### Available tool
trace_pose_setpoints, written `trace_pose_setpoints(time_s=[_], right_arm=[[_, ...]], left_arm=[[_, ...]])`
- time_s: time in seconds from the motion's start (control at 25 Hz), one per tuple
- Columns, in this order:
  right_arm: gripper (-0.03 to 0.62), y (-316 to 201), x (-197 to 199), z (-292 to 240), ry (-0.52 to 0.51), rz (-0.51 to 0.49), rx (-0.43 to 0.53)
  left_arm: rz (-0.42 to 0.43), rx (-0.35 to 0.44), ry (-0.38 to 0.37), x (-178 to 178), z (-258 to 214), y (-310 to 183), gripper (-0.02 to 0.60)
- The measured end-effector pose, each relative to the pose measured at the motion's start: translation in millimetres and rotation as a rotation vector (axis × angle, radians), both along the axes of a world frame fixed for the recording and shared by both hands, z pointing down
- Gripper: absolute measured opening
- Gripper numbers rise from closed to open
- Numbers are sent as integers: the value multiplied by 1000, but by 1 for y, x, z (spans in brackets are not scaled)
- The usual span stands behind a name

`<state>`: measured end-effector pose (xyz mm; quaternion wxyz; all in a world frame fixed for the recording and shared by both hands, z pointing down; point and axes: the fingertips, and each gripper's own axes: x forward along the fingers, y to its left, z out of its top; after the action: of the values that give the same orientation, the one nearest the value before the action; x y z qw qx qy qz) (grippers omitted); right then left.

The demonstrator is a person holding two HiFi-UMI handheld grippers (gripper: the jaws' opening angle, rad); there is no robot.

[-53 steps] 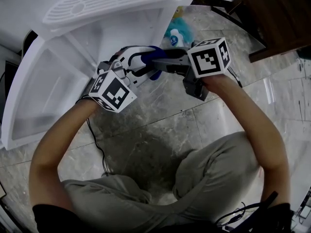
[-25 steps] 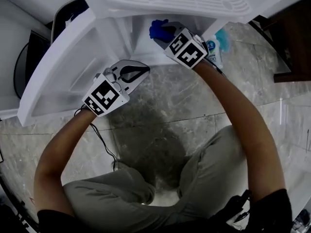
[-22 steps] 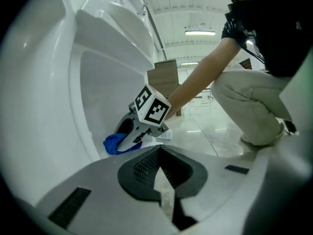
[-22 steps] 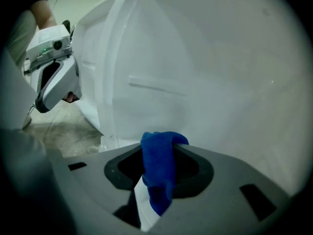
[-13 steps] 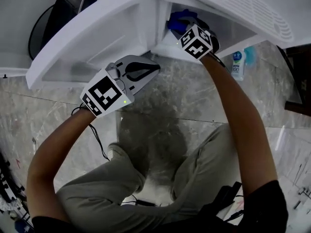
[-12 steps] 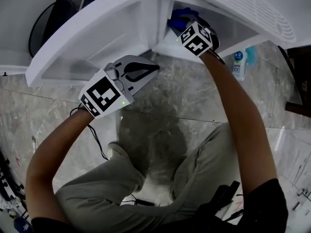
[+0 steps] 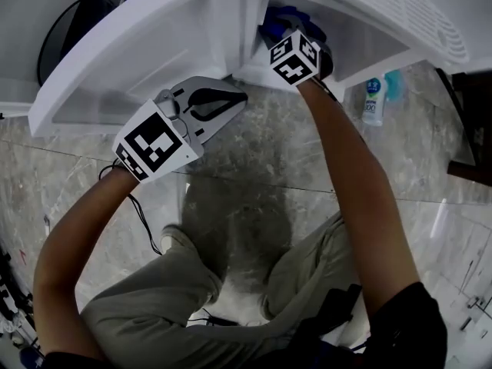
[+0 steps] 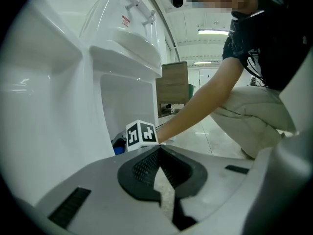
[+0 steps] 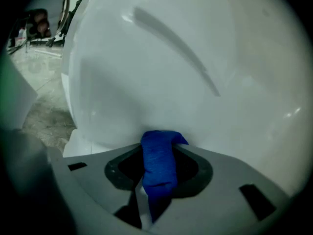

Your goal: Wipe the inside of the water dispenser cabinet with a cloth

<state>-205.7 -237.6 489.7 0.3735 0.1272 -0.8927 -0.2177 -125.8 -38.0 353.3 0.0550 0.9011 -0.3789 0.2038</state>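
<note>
Nearest to the person, the left gripper [image 7: 223, 108] hangs over the marble floor [image 7: 269, 183] outside the cabinet [image 7: 231, 29], with its jaws together and nothing between them. Further in, the right gripper [image 9: 157, 161] reaches into the cabinet opening, and its jaws are clamped on the blue cloth [image 9: 157, 175]. The cloth is folded into a thick strip. I judge it light, soft and limp, not slippery, so it is best held by the middle of the fold, with a short free end past the tips for wiping. Its long axis runs along the jaws, and the free end points forward at the white inner wall [image 9: 195, 72]. It lies close to that wall, though I cannot tell whether it touches.
</note>
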Motion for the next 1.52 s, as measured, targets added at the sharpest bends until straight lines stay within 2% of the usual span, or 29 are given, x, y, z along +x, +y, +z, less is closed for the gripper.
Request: trace_pose_setpoints(time_s=[0.08,0.16,0.36,0.56,0.72,0.92,1.04,1.2,1.28,1.4,1.48,1.52], right_arm=[[123,11,3,2,-15,9,17],[121,11,5,5,-26,18,-6],[113,-14,0,5,46,-40,4],[113,-15,-1,3,37,-1,-7],[112,3,0,5,55,59,49],[113,-16,-4,7,107,-2,73],[114,-27,-6,5,80,23,39],[114,-15,-3,-2,-27,78,-17],[114,-11,0,-19,-160,126,-64],[114,-11,4,-63,-415,182,-115],[114,-9,5,-94,-513,156,-112],[114,-8,6,-105,-527,136,-104]], left_arm=[[-10,0,14,0,-1,-5,7],[-23,3,27,0,-3,-9,6],[-23,-10,20,2,0,-8,6],[8,-29,15,10,5,-3,6],[13,-32,22,8,5,-2,6],[-1,-33,30,0,6,-3,6],[9,-43,22,0,10,2,6],[39,-42,24,8,13,0,6],[82,-45,23,17,17,-3,6],[167,-58,19,39,26,-6,8],[211,-54,6,51,32,-6,8],[228,-55,3,55,34,-6,8]])
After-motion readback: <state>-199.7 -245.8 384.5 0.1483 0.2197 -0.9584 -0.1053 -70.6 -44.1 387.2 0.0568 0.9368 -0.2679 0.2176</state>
